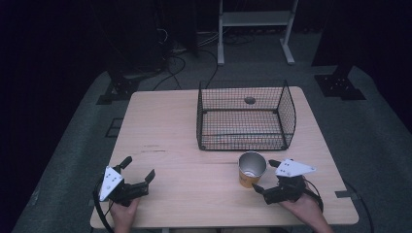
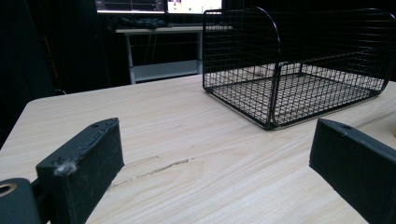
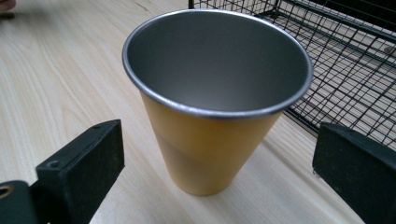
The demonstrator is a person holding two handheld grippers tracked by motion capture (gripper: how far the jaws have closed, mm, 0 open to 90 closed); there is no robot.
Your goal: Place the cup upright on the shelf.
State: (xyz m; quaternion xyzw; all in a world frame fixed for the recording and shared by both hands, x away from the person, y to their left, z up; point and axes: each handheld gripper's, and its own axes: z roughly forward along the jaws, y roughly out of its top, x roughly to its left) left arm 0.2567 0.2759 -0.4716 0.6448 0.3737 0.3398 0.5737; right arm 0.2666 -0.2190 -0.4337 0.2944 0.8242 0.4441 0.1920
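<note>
Cup (image 3: 215, 100) first: a yellow tumbler with a bare metal lining and a rolled steel rim, standing upright on the counter (image 1: 194, 194) just in front of the wire basket (image 1: 245, 116). It is probably light and stiff, empty as far as the inside shows, and its smooth tapered wall could slide upward out of a weak pinch. The safest hold looks to be across the wall below the rim, one jaw on each side. The right tongs (image 1: 266, 175) stand wide open, jaws flanking the cup without touching it. The left tongs (image 1: 139, 168) are also spread wide over bare counter, holding nothing, well apart from the cup.
</note>
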